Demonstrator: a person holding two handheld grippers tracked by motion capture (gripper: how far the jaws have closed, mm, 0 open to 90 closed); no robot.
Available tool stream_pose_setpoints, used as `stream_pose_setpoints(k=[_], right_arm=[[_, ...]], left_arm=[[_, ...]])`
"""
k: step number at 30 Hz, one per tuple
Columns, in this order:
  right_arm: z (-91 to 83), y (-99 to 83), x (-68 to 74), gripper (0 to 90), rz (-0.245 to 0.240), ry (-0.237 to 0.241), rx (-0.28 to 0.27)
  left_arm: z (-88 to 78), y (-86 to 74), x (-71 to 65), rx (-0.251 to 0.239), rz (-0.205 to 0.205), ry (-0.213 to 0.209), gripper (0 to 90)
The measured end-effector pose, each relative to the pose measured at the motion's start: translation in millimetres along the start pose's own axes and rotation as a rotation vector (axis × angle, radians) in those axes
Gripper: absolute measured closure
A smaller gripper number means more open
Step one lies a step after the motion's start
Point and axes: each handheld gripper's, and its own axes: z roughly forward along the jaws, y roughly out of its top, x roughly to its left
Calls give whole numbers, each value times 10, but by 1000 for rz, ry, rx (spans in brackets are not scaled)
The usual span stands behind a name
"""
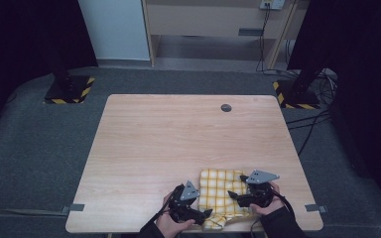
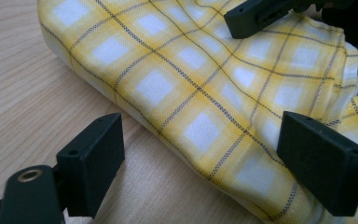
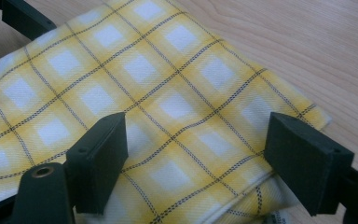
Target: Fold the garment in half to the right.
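Note:
A folded yellow plaid cloth [image 1: 221,191] lies on the wooden table [image 1: 178,134] near its front edge, a little right of centre. My left gripper [image 1: 206,213] is at the cloth's near-left corner. In the left gripper view its jaws [image 2: 200,140] stand wide apart, with the folded edge of the cloth [image 2: 191,88] running between them, and neither pad presses on it. My right gripper [image 1: 233,194] sits at the cloth's right side. Its jaws [image 3: 196,140] are open just above the cloth [image 3: 144,79], near a corner. Each gripper view catches a jaw of the other gripper at its top edge.
A small grey disc [image 1: 226,107] is set in the table near its far edge. Grey tape tabs [image 1: 77,207] mark the front corners. Two stands with hazard-striped bases [image 1: 69,89] rest on the grey carpet beyond the table, with cables at the right.

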Motion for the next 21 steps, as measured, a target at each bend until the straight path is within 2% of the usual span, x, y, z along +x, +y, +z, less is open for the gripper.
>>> stream_pose_setpoints(k=[3, 4, 5, 9, 13, 18, 21], right_arm=[[-33, 32, 16, 181, 8, 2, -3], [-88, 71, 45, 167, 18, 11, -25], [-88, 71, 45, 167, 18, 11, -25], [-205, 105, 153, 141, 11, 10, -32], [-255, 34, 234, 128, -2, 21, -19], [-335, -85, 286, 96, 9, 22, -8], [-380, -125, 295, 84, 20, 19, -9]], left_arm=[[-46, 20, 10, -16, 6, -8, 143], [-109, 52, 38, -35, 12, -14, 143], [-109, 52, 38, -35, 12, -14, 142], [-260, 77, 142, -74, -25, 6, 142], [-365, 58, 223, -93, -46, 34, 142], [-436, -30, 331, -80, -67, 88, 142], [-466, -67, 372, -77, -65, 118, 142]])
